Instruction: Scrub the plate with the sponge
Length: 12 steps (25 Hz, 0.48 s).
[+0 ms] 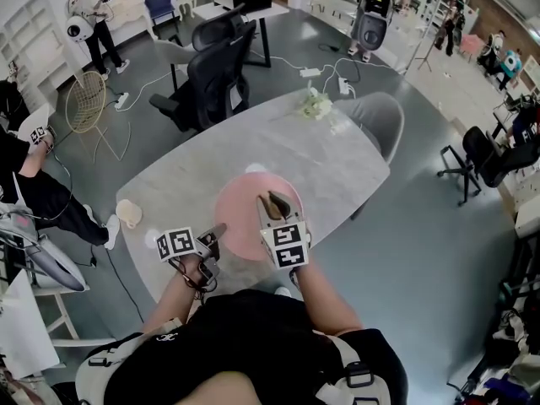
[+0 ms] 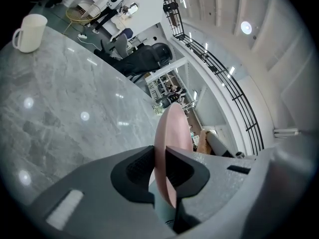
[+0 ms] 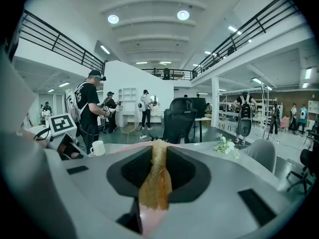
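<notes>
While you are standing at the near edge of the counter (image 1: 337, 159), a white mug (image 1: 128, 213) is sitting at its far left corner, well apart from everything else. Just right of it, your left claw (image 1: 218, 230) is clamping the left rim of the pink plate (image 1: 245, 218). In the left gripper view, the left claw (image 2: 158, 151) is showing both pads pressing on the rim, one on each face, with the plate (image 2: 172, 128) running away edge-on between them. The mug (image 2: 29, 32) is standing upright beyond it on the grey marble (image 2: 60, 108).

The plate is lying over the near middle of the counter. Whether it is resting flat or is raised a little, I cannot tell.

Over the plate's right half, your right claw (image 1: 272, 213) is pinching the brown sponge (image 1: 277, 202) and pointing it down at the plate. In the right gripper view, the right claw (image 3: 159, 151) is squeezing the sponge (image 3: 155, 183) into a narrow upright strip, its lower end is spreading out, and pink is showing beneath it.

Farther right, toward the far edge, a small bunch of white and green flowers (image 1: 316, 104) is lying on the counter, and a grey chair (image 1: 375, 116) is standing just beyond that corner.
</notes>
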Motion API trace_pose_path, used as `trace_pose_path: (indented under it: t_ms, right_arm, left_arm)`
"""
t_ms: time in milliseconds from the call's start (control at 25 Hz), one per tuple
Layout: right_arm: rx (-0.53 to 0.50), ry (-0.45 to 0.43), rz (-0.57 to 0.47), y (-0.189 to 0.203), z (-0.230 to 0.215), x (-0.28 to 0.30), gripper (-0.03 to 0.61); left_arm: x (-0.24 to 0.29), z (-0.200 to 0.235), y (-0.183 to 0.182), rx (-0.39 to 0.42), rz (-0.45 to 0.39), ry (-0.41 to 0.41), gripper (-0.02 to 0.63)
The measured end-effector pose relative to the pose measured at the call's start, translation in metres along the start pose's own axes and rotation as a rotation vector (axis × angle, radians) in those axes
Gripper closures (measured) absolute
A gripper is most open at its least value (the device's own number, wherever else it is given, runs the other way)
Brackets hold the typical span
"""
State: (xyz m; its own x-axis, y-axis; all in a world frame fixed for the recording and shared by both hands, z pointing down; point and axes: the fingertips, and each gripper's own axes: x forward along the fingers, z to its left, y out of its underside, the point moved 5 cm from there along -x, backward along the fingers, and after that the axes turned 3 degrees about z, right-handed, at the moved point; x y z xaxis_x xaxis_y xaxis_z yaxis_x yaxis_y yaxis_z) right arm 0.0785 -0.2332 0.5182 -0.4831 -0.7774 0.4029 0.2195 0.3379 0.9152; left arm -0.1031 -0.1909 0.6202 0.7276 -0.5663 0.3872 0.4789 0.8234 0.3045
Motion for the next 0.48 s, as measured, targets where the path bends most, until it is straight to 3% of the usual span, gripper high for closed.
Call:
trace_pose_path:
  t_ms: [480]
  right_arm:
    - [0.013,0.027,-0.082,-0.009,-0.005,-0.027,0.497]
  left_arm:
    - [-0.001,0.067,-0.017,-0.159,-0.08,-0.083,0.566]
